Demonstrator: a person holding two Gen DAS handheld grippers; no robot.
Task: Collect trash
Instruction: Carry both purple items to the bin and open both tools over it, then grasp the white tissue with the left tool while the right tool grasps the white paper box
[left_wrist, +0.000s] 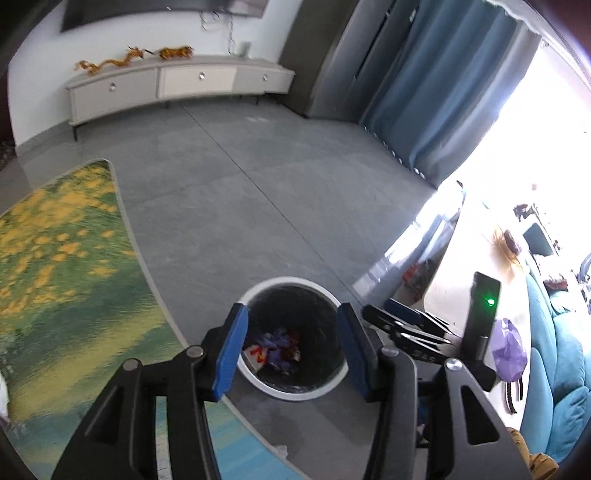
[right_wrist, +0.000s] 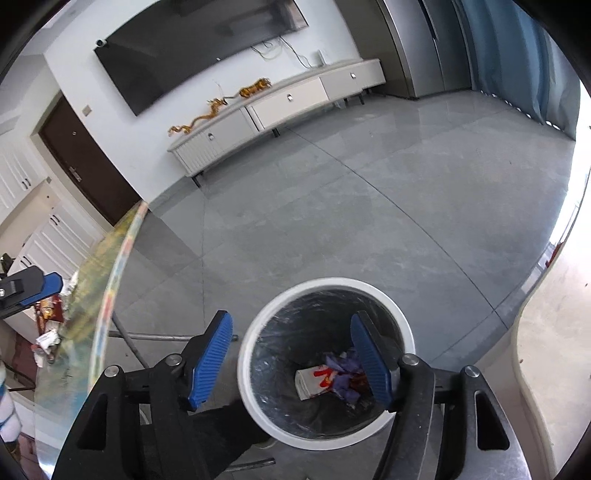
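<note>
A white-rimmed round trash bin (left_wrist: 258, 382) with a black liner stands on the grey floor; it also shows in the right wrist view (right_wrist: 258, 406). Inside lie a white and red carton (right_wrist: 314, 380) and purple crumpled wrappers (right_wrist: 343, 369); the trash also shows in the left wrist view (left_wrist: 275, 347). My left gripper (left_wrist: 291, 354) is open and empty above the bin. My right gripper (right_wrist: 291, 362) is open and empty, also above the bin. The right gripper (left_wrist: 410, 325) shows in the left wrist view, to the right of the bin.
A glass table with a green and yellow top (left_wrist: 55, 277) is at the left, also seen edge-on (right_wrist: 110, 280). More litter (right_wrist: 46, 314) lies beyond it. A purple bag (left_wrist: 509, 349) sits on a beige surface (right_wrist: 554, 350) by a teal sofa (left_wrist: 554, 369). A TV cabinet (left_wrist: 177, 85) stands at the far wall.
</note>
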